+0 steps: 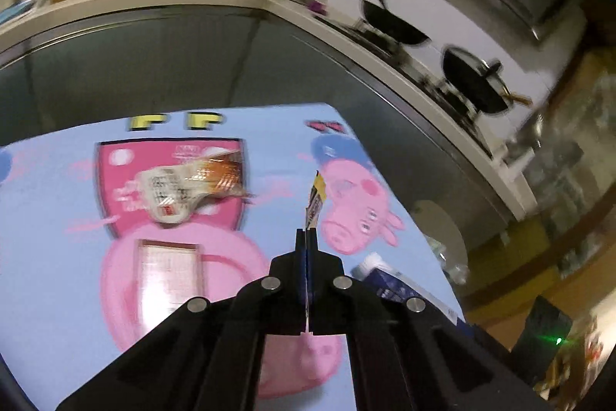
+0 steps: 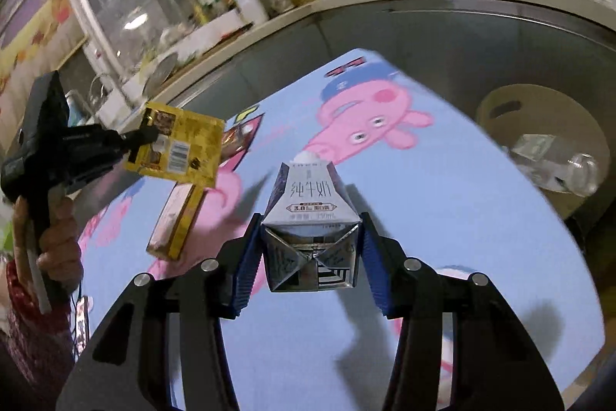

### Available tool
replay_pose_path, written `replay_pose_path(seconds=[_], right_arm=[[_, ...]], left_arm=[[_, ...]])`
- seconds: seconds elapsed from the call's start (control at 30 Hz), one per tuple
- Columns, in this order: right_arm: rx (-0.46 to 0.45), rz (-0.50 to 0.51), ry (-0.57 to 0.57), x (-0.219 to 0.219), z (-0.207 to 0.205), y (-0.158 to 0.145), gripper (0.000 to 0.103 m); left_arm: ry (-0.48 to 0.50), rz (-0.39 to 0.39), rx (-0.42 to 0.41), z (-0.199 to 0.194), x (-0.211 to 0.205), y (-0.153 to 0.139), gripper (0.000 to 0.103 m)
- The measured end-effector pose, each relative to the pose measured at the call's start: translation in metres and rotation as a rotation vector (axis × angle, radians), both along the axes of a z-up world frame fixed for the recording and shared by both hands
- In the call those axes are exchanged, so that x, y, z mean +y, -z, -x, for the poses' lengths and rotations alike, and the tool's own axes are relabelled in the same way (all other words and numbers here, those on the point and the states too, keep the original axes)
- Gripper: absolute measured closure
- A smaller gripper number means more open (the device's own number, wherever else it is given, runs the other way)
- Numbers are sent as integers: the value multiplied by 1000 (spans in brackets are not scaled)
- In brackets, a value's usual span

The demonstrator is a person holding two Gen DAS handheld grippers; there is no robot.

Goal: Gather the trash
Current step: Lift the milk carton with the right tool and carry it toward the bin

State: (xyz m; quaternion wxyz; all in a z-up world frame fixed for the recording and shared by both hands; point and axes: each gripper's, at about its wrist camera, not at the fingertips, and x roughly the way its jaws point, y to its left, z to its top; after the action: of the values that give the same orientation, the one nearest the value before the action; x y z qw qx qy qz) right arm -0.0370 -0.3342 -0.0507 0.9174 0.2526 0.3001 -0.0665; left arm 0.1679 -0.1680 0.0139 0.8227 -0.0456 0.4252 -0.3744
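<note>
Right wrist view: right gripper clamps the milk carton by its base, above the table. At ten o'clock, left gripper pinches a yellow wrapper corner. Carton seems light, crushable; wrapper flimsy, needing edge grips.

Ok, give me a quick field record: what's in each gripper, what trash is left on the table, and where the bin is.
left gripper: shut on flat yellow foil wrapper, lifted off the table
right gripper: shut on white milk carton
left on blue cartoon tablecloth: crumpled clear wrapper; yellow rectangular box
bin: round cream bin beyond the table edge, bottles inside
</note>
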Motion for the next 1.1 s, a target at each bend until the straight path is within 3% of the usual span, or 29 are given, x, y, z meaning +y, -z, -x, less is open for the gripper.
replay_pose_path(seconds=[0.2, 0.4, 1.1], right_arm=[[-47, -51, 73, -42, 26, -4, 56], [-92, -72, 136, -72, 46, -6, 56], [-142, -99, 196, -92, 72, -3, 56]], left_arm=[[109, -51, -15, 26, -70, 3, 103], [178, -92, -40, 50, -113, 3, 103], [250, -153, -75, 80, -155, 3, 103]])
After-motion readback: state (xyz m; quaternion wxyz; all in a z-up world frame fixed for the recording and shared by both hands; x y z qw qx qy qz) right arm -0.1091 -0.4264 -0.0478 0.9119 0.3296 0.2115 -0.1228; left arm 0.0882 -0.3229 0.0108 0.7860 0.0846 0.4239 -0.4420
